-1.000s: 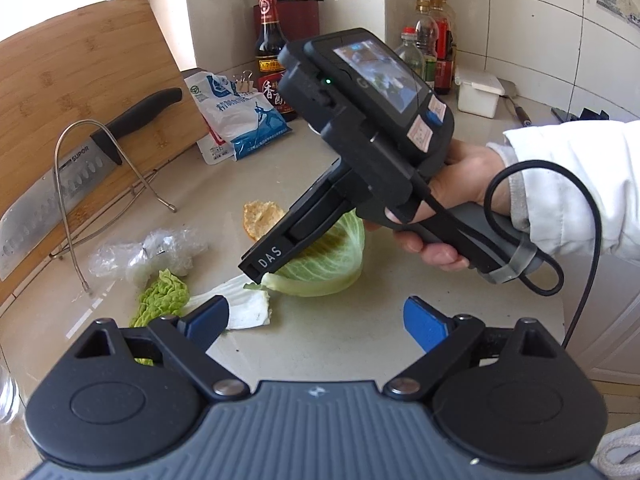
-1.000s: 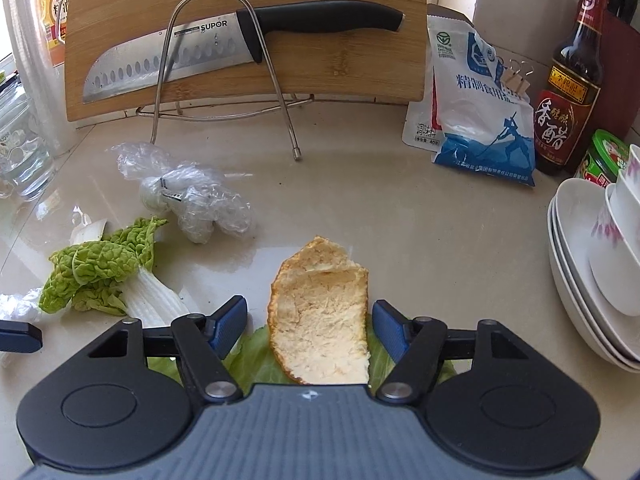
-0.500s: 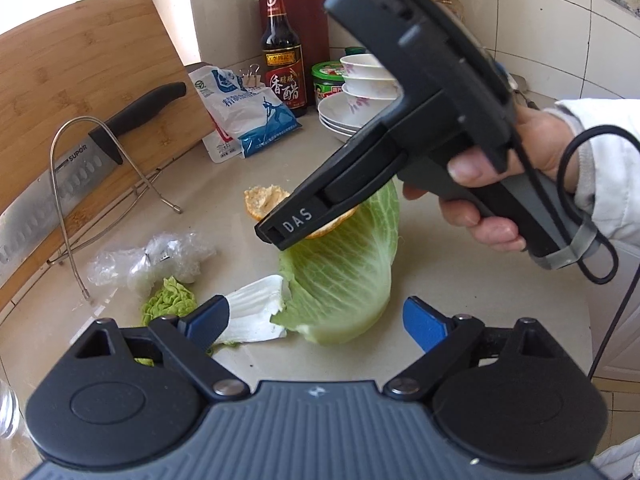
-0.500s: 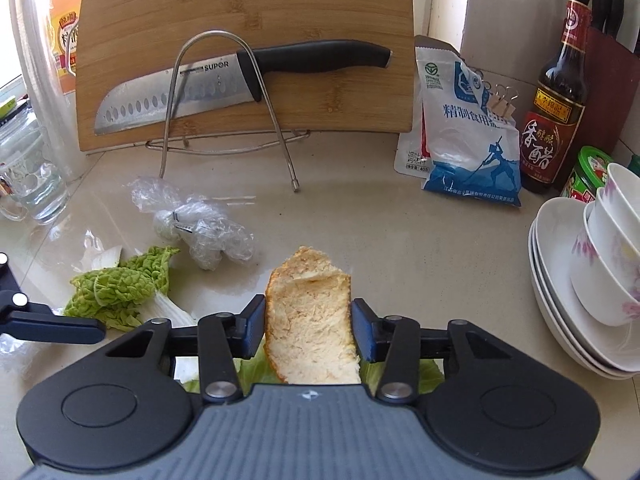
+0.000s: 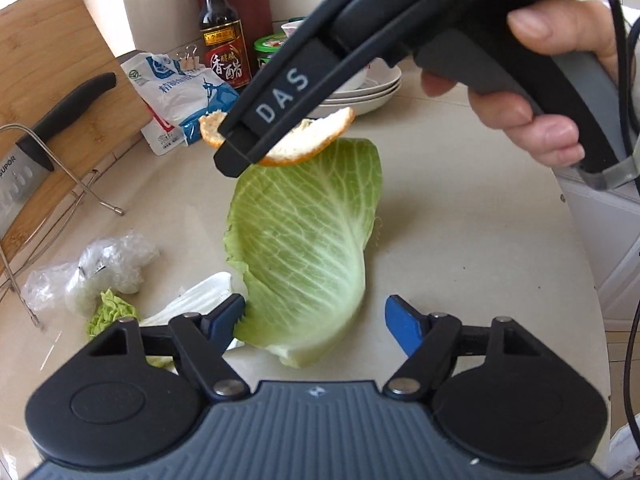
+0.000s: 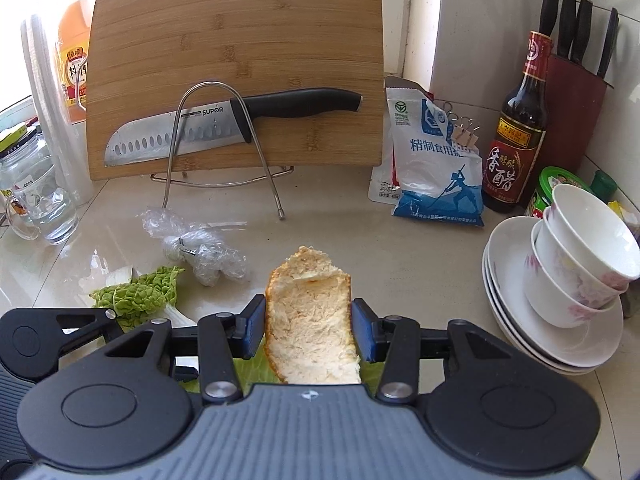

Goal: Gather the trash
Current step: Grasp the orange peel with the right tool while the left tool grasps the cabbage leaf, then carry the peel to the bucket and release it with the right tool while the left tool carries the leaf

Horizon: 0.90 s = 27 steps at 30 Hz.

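Orange peel: clamped between the two blue pads of the right gripper, pith side up in the right wrist view, lower centre of frame. Its long axis runs along the fingers, pointing away from the camera toward the cutting board; the far end sticks out past the fingertips. In the left wrist view the same peel shows in the upper centre, edge-on beneath the right gripper's dark finger marked DAS, raised clear of the counter.

Cabbage leaf: hangs directly under the peel in the left wrist view, long axis roughly vertical in frame, thick stem end lowest. Whether it is pinched with the peel or only clinging to it, I cannot tell; a strip of green shows under the peel in the right wrist view.

Left gripper: jaws spread wide, nothing between them. The leaf's lower end sits in the gap between the fingertips, closer to the left-hand pad at lower left of centre, possibly touching it. Judgement: this is the nearer tool for the leaf, and the approach is straight ahead along its fingers.

Remaining scraps, lower left of the left wrist frame: crumpled plastic wrap and a small green-and-white leaf piece lying on the counter just beside each other. Both lie left of the left gripper, well apart from the right one.

No bin visible in either view.
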Each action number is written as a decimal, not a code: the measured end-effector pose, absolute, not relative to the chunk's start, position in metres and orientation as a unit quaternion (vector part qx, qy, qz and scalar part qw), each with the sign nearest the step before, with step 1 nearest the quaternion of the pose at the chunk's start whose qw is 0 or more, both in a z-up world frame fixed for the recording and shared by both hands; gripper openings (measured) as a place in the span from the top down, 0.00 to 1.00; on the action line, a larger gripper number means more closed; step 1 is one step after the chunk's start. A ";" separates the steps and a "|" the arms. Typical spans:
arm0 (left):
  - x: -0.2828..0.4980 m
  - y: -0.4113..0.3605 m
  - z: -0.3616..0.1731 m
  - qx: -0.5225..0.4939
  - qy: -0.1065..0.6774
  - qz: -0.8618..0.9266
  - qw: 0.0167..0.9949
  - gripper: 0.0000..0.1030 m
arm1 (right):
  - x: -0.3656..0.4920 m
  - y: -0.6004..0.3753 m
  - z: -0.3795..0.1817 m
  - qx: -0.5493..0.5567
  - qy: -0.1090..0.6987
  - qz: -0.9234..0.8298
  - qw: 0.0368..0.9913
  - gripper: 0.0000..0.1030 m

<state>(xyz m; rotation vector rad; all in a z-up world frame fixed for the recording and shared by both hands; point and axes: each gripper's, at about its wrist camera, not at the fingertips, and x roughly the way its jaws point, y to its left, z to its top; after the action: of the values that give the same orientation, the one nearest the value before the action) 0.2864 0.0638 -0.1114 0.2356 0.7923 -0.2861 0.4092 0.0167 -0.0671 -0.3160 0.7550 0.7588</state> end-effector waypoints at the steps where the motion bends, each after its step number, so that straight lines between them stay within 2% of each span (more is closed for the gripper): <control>1: 0.286 0.064 -0.112 0.113 0.383 -0.138 0.906 0.26 | 0.409 0.014 -0.066 -0.149 0.358 0.358 0.849 0.51; 3: 0.287 0.064 -0.111 0.113 0.382 -0.138 0.907 0.28 | 0.407 0.009 -0.066 -0.147 0.358 0.354 0.851 0.51; 7: 0.283 0.065 -0.111 0.111 0.385 -0.132 0.907 0.42 | 0.405 -0.001 -0.066 -0.139 0.361 0.345 0.855 0.51; 16: 0.275 0.068 -0.105 0.101 0.396 -0.146 0.901 0.54 | 0.398 -0.013 -0.063 -0.126 0.356 0.339 0.862 0.51; 18: 0.275 0.069 -0.104 0.097 0.399 -0.151 0.899 0.55 | 0.396 -0.014 -0.063 -0.126 0.355 0.339 0.862 0.51; 21: 0.278 0.069 -0.107 0.097 0.408 -0.151 0.895 0.47 | 0.394 -0.016 -0.061 -0.122 0.354 0.339 0.863 0.51; 24: 0.283 0.069 -0.108 0.091 0.409 -0.159 0.894 0.45 | 0.392 -0.018 -0.061 -0.119 0.354 0.336 0.865 0.51; 27: 0.286 0.070 -0.107 0.080 0.411 -0.171 0.892 0.58 | 0.390 -0.022 -0.060 -0.117 0.353 0.332 0.867 0.51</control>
<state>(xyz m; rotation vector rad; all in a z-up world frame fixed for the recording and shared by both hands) 0.2861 0.0697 -0.1073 0.1655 0.8534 -0.3543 0.3899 -0.0220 -0.0603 -0.2458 0.7391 0.6942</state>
